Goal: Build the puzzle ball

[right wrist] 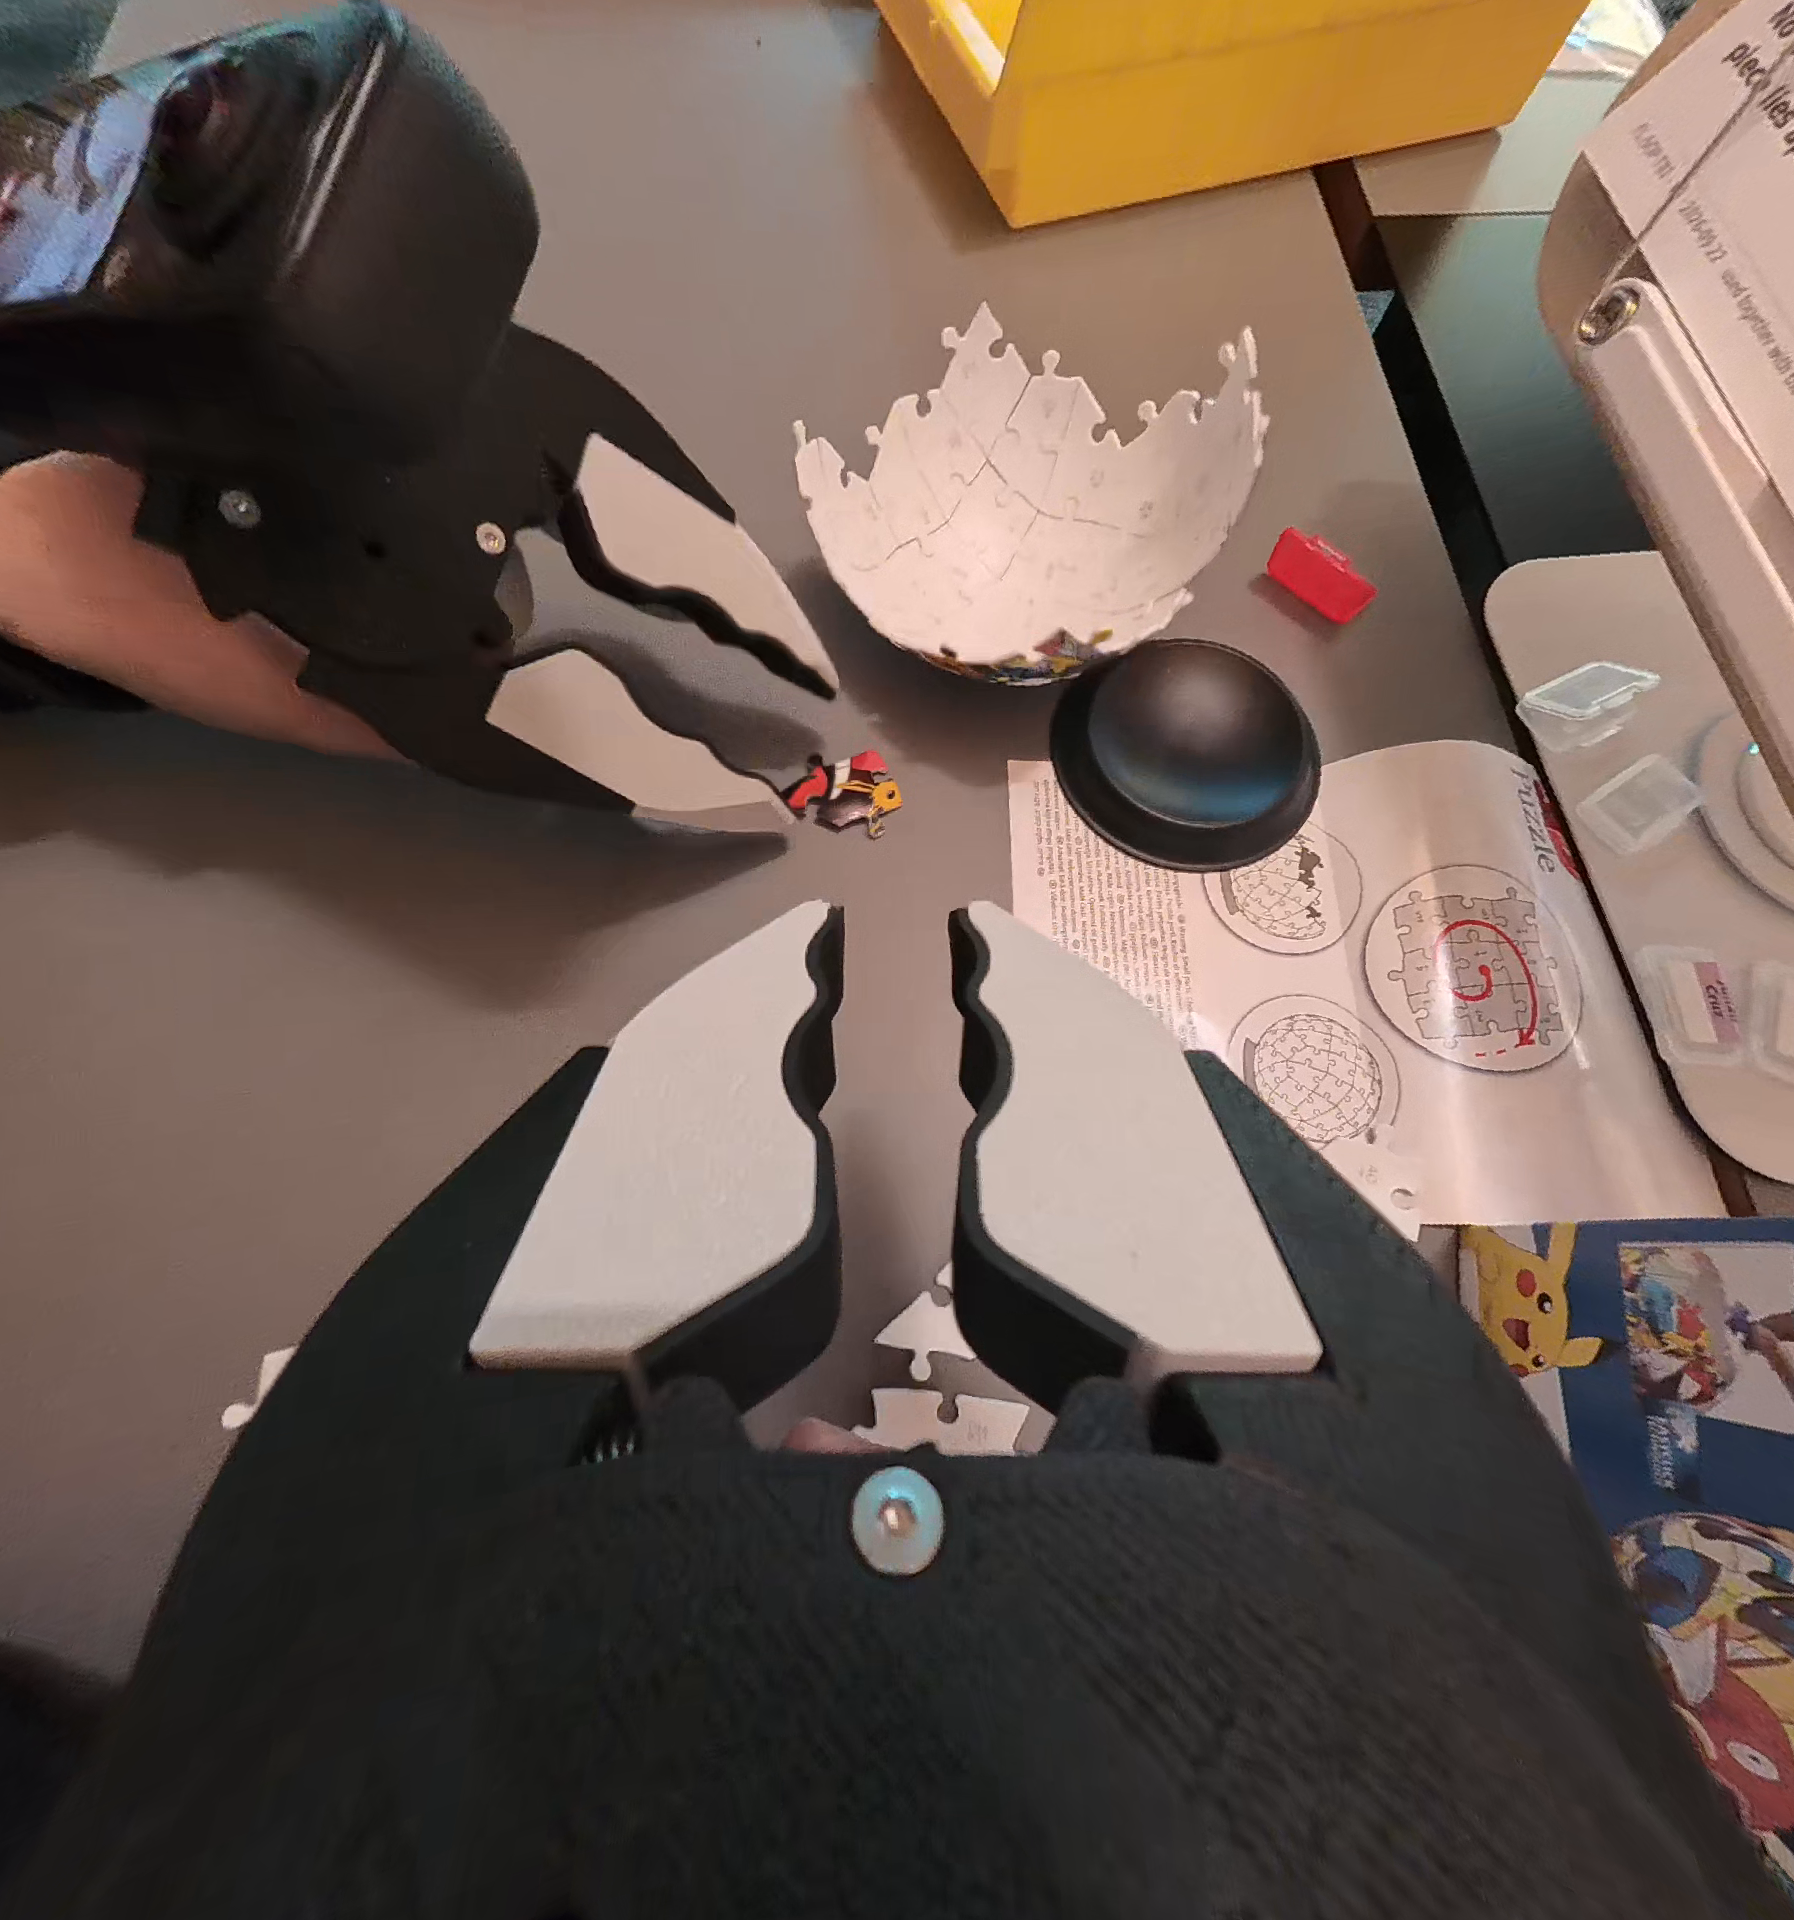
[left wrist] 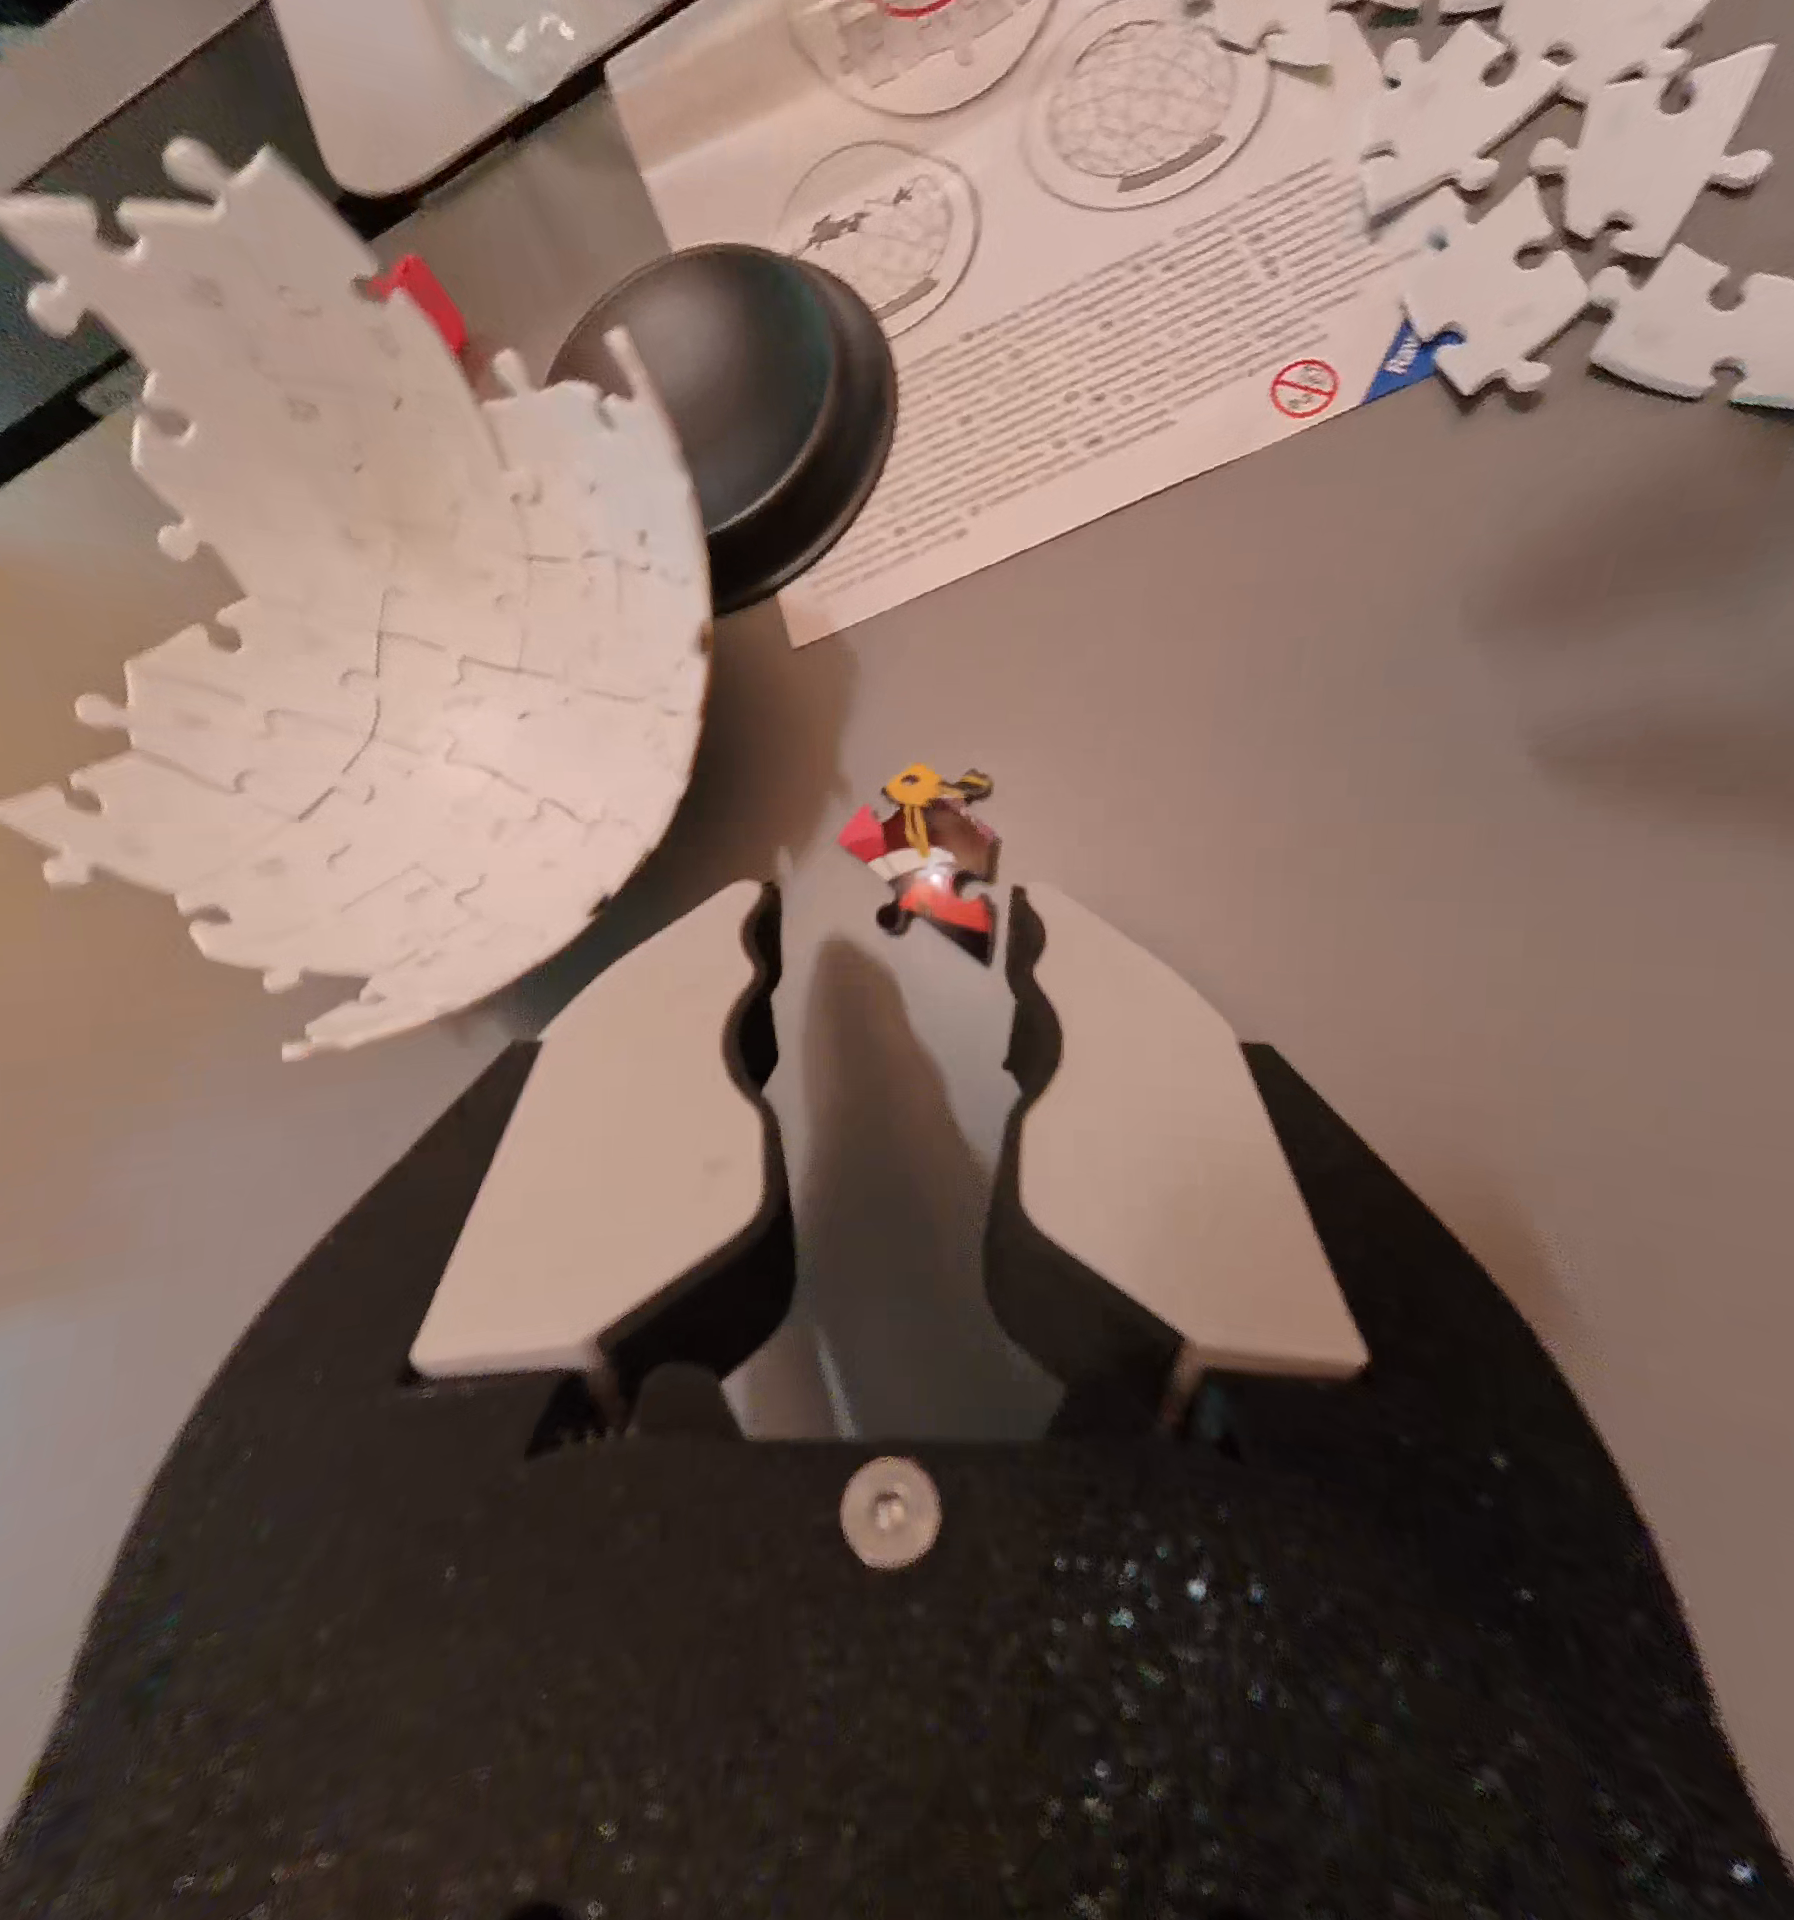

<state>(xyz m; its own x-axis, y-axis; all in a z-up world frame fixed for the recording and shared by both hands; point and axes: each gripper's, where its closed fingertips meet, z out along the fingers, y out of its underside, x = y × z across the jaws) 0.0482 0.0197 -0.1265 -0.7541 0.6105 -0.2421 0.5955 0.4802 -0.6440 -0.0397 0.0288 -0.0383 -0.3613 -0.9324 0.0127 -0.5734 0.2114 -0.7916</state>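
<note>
**Grey worktop, one printed piece about to be picked**

Grey worktop (left wrist: 1392, 831) carries all items, placed here relative to the coloured puzzle piece (left wrist: 929, 862).

- Left tongs (left wrist: 893, 904): spread, empty, tips straddling the piece, one tip just beside it.
- Right tongs (right wrist: 895, 920): parted, empty, near the piece.
- Half-built puzzle ball (right wrist: 1028, 509): white shell, beyond the piece.
- Black stand (right wrist: 1184, 753): beside the shell.
- Instruction sheet (right wrist: 1288, 987): under the stand.

Advice: lower flat, centre the piece, close gently on opposite edges.
</note>
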